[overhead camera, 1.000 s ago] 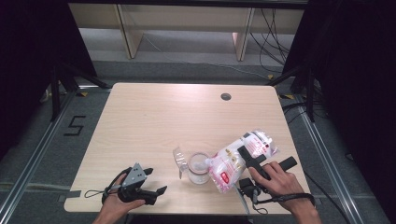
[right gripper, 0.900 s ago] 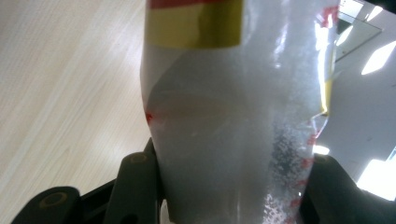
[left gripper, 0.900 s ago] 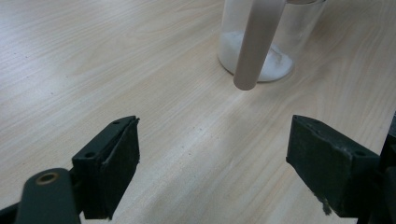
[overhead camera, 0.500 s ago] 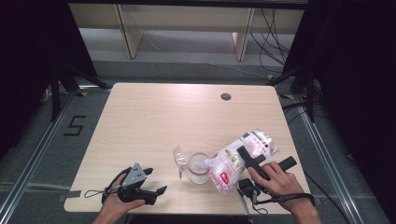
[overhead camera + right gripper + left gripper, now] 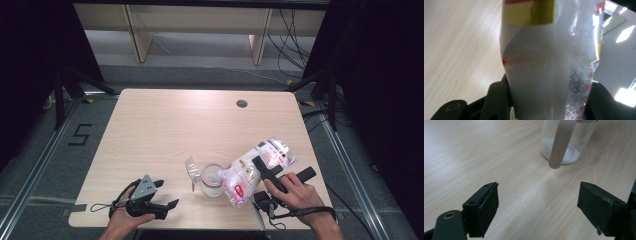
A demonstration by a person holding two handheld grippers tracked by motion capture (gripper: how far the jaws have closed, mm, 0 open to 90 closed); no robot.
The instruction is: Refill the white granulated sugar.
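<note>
A clear plastic bag of white powder (image 5: 250, 172) with red and yellow print lies tilted, its lower end over a glass jar (image 5: 212, 181). My right gripper (image 5: 282, 169) is shut on the bag; in the right gripper view both jaws press the sides of the bag (image 5: 544, 62). The jar (image 5: 567, 142) holds a layer of white powder. A clear plastic scoop (image 5: 191, 170) leans at the jar's left, and its pale handle (image 5: 560, 142) crosses in front of the glass. My left gripper (image 5: 167, 194) rests open on the table near the front left edge, with nothing between its jaws (image 5: 537, 205).
The light wooden table (image 5: 175, 130) has a round cable hole (image 5: 242, 103) at the back right. A low shelf (image 5: 200, 25) with trailing cables stands beyond the table. Dark stands flank both sides.
</note>
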